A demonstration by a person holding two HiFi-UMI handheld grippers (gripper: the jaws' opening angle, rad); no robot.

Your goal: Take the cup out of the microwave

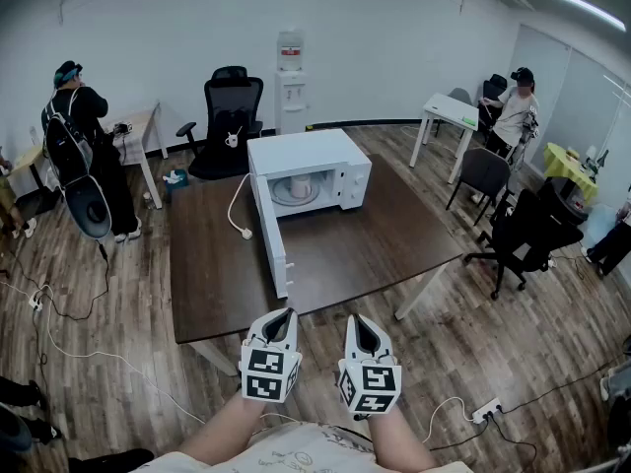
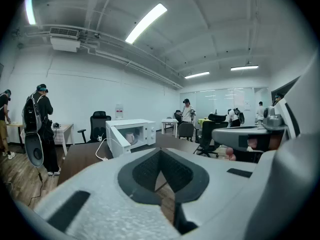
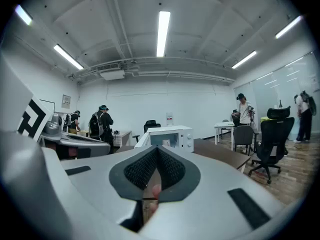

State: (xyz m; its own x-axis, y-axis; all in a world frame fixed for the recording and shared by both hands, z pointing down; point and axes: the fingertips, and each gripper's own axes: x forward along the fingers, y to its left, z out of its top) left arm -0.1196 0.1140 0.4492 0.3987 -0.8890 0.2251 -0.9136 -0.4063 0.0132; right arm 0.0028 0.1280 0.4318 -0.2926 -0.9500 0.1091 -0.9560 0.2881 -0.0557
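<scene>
In the head view the cup [image 1: 299, 185] stands inside the white microwave [image 1: 308, 154], whose door [image 1: 269, 233] is swung open, on the dark table [image 1: 385, 249]. The left gripper [image 1: 285, 315] and the right gripper [image 1: 356, 320] hang side by side before the table, well apart from the cup. The left gripper view shows its jaws clenched together, holding nothing. The right gripper view shows the same.

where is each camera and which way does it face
Head view: on the head, facing steeply down at table and open microwave; forearms, left gripper, right gripper show.
Left gripper view: on that gripper, along its shut jaws toward the microwave.
Right gripper view: on that gripper, along its shut jaws toward the microwave.
Shared: microwave, in all three.
</scene>
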